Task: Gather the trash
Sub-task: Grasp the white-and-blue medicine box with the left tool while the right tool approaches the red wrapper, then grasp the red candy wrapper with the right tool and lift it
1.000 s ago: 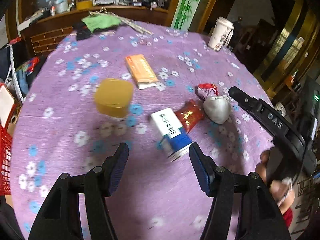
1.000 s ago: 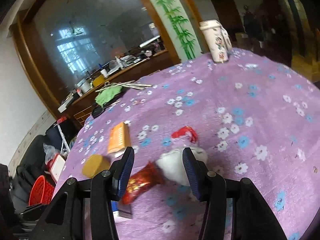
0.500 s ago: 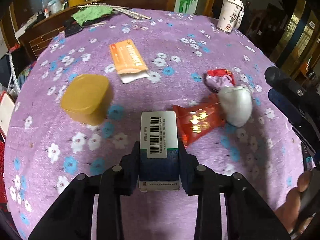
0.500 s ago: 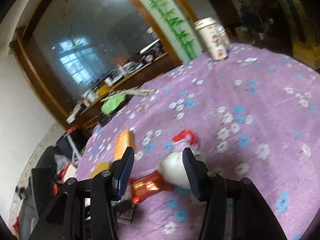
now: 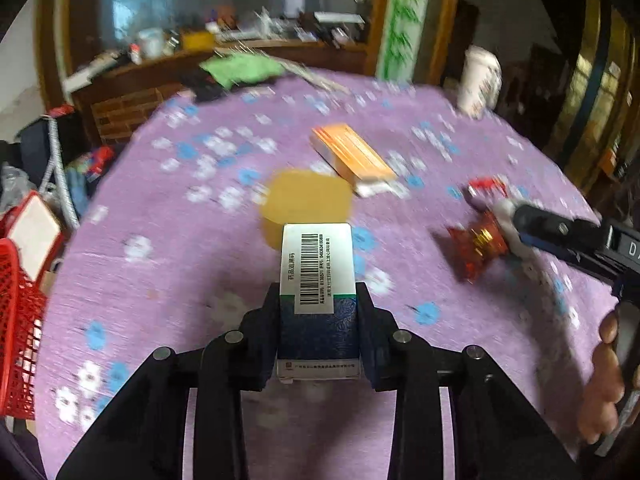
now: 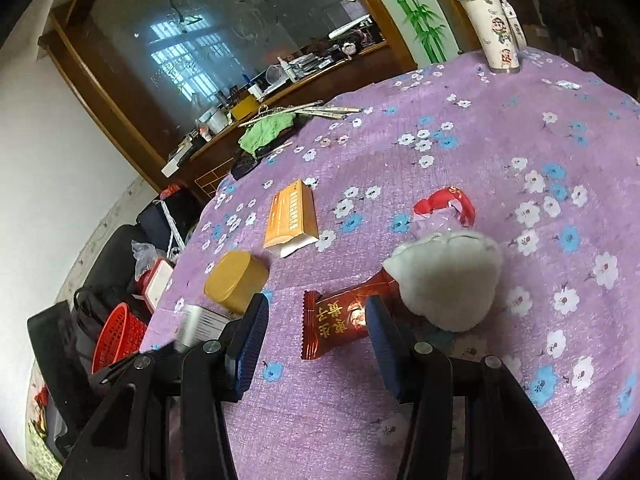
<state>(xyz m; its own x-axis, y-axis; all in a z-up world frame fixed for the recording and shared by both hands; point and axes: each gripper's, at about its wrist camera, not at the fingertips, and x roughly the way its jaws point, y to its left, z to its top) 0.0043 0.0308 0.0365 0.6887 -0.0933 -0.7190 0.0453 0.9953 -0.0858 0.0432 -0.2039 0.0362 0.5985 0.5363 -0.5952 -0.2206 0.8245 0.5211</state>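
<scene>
Clearly the left gripper (image 5: 318,320) is clenched on the medicine box (image 5: 317,276), gripping its lower, dark-blue half while the barcoded top sticks out past the fingers, apparently clear of the tablecloth (image 5: 192,280). The right gripper (image 6: 316,340) is spread wide, empty, poised low over the red snack wrapper (image 6: 344,320), which lies on the table's near side touching the crumpled white wad (image 6: 448,280).

The left view is blurred, which suggests a quick swing. With the hold set low, the box could pivot or slide out, probably short of the red basket (image 5: 18,320) standing off the table's left edge. On the right, the thin, flat wrapper may slip from under the pads, and closing there could nudge the wad. The yellow tub (image 6: 236,280) and orange box (image 6: 290,216) wait farther in.
</scene>
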